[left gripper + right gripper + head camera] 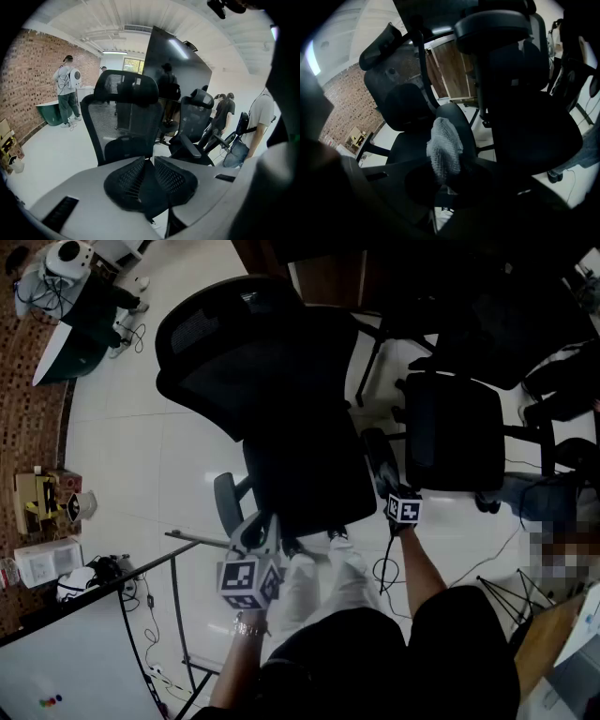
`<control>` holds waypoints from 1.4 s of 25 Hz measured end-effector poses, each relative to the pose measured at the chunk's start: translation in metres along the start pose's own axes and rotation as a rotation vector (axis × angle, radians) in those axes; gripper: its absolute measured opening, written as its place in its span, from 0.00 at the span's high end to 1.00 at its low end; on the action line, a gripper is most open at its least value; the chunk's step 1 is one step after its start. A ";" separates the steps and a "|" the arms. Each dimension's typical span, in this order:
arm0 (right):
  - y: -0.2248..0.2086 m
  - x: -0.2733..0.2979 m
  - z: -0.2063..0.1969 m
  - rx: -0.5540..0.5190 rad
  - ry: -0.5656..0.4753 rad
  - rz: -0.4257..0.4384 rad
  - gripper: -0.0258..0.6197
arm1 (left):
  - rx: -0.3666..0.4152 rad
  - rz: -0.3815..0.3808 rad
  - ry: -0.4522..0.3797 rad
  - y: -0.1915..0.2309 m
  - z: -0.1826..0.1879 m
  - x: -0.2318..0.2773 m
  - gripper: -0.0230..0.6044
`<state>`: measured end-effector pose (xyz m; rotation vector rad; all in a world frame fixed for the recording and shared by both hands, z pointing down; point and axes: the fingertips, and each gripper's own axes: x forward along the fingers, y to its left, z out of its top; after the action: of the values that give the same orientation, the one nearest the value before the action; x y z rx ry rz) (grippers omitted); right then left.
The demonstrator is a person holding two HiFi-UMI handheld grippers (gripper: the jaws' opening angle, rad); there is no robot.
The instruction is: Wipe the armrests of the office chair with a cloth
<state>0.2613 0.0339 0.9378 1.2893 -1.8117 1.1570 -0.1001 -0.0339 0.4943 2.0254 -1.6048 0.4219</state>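
Note:
A black office chair [281,399] stands in front of me, its seat toward me. Its left armrest [227,502] and right armrest [379,457] flank the seat. My left gripper [257,532] hovers just short of the left armrest, jaws shut with nothing between them. In the left gripper view the pads [131,178] meet below the chair's mesh back [123,122]. My right gripper [387,487] sits at the near end of the right armrest. It is shut on a grey knitted cloth [445,149], which lies against the armrest pad [461,123].
A second black chair [456,432] stands close on the right. A white-topped table [75,662] with black legs is at lower left. Cables [386,570] trail on the white floor. Boxes [42,502] line the brick wall, and people [66,91] stand farther off.

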 end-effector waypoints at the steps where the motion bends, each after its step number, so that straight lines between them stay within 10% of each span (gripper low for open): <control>1: 0.009 -0.004 0.015 0.000 0.010 -0.003 0.91 | -0.001 0.006 -0.005 0.002 0.001 -0.002 0.86; 10: 0.071 0.004 0.174 -0.018 -0.156 0.052 0.91 | -0.016 0.017 -0.023 0.006 -0.001 -0.008 0.86; 17: 0.074 0.062 0.248 -0.147 -0.118 -0.068 0.91 | -0.011 0.034 0.020 0.001 -0.024 -0.016 0.86; 35: 0.018 -0.030 0.061 0.007 -0.006 -0.151 0.91 | -0.057 0.057 -0.008 0.008 -0.018 -0.032 0.86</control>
<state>0.2538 -0.0070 0.8810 1.4083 -1.6841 1.0789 -0.1149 0.0010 0.4937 1.9453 -1.6642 0.3853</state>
